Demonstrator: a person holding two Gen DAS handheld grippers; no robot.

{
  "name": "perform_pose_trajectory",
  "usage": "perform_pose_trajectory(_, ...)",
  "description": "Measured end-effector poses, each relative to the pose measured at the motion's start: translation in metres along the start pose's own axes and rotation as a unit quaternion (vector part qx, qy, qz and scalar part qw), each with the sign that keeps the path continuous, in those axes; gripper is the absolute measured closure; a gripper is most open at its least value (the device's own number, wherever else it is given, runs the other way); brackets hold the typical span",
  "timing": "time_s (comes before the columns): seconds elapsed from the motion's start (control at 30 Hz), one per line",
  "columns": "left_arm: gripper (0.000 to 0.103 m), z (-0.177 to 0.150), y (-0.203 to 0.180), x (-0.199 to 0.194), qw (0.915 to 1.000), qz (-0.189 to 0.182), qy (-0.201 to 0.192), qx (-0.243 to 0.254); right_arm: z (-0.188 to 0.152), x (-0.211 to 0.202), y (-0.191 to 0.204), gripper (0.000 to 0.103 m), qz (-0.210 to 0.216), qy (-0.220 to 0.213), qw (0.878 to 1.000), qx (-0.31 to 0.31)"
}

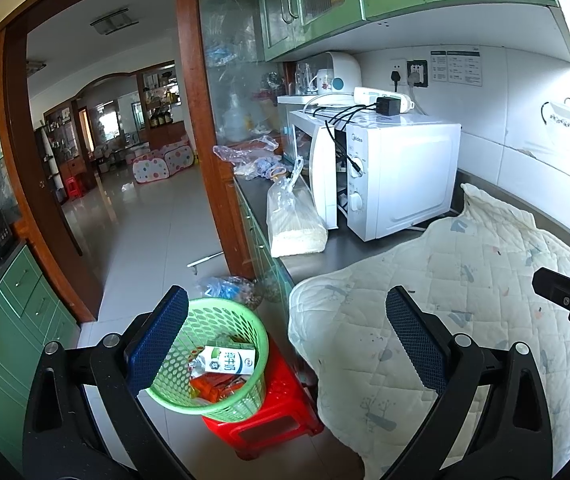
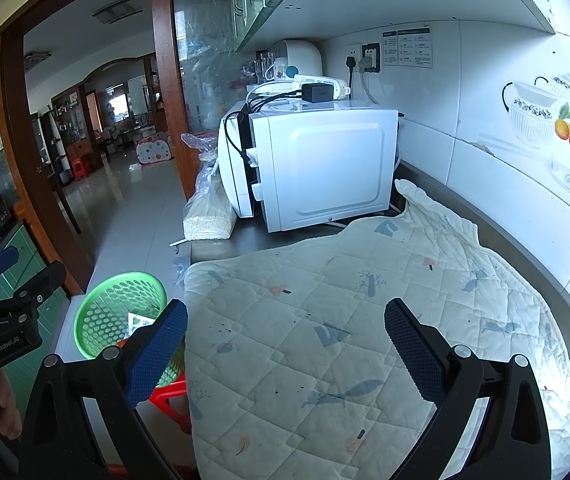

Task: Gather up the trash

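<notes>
Tongs first: the left tongs [image 1: 287, 344] are spread wide with nothing between the blue pads, hanging above the floor edge where the table ends. At about 7 o'clock in the left wrist view sits the green basket [image 1: 221, 396], perched on a red stool [image 1: 281, 424], probably raised so that rubbish can be dropped in from table height. Inside it lie a milk carton [image 1: 229, 360] and some orange wrappers [image 1: 217, 386], so the collected trash is already in the basket. The right tongs [image 2: 285, 352] are equally wide apart and empty, held over the quilted cloth [image 2: 325, 320] that covers the table and spills over its near edge. No loose rubbish shows on the cloth, so the job looks close to done or finished. Farther off, toward 12 o'clock, a white microwave [image 2: 325, 164] stands against the wall with a power strip [image 2: 317, 82] on top. Just left of it a clear bag [image 1: 295, 224] of pale grain leans on the table; it looks like stored food, not waste.
</notes>
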State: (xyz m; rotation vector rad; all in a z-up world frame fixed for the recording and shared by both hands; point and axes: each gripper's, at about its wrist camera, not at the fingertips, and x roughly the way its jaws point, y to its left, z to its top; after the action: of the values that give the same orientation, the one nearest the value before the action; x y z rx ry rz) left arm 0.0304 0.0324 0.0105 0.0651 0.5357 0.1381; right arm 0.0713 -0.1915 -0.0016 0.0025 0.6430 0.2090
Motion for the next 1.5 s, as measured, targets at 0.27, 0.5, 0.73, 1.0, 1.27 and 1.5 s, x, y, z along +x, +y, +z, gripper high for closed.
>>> perform_pose_trajectory(0.27,0.005,0.0021,-0.0009,0.0008,1.0000,0.000,-0.001,0.001,0.0017,0.0009,0.0007,0.007,0.002,0.000,1.000,-0.001)
perform_pose_trajectory(0.5,0.005,0.0016,-0.0013,0.0007,1.0000,0.000,-0.001,0.001,0.0019,0.0009,0.0010,0.007,0.002,-0.001,1.000,-0.001)
perform_pose_trajectory(0.73,0.005,0.0012,-0.0014,0.0004,1.0000,0.001,-0.001,0.000,0.0012,0.0004,0.0009,0.007,0.002,-0.001,1.000,-0.001)
perform_pose_trajectory(1.0,0.005,0.0031,-0.0036,-0.0016,1.0000,0.000,-0.008,0.002,0.0009,0.0004,0.0008,0.007,0.002,-0.001,1.000,-0.002)
perform_pose_trajectory(1.27,0.005,0.0058,-0.0072,-0.0037,0.9999,-0.002,-0.016,0.006,0.0026,0.0013,0.0005,0.007,0.004,-0.002,1.000,-0.001)
perform_pose_trajectory(1.5,0.005,0.0052,-0.0072,-0.0020,0.9999,-0.003,-0.015,0.003,0.0029,0.0008,-0.0001,0.007,0.005,-0.003,1.000,-0.001)
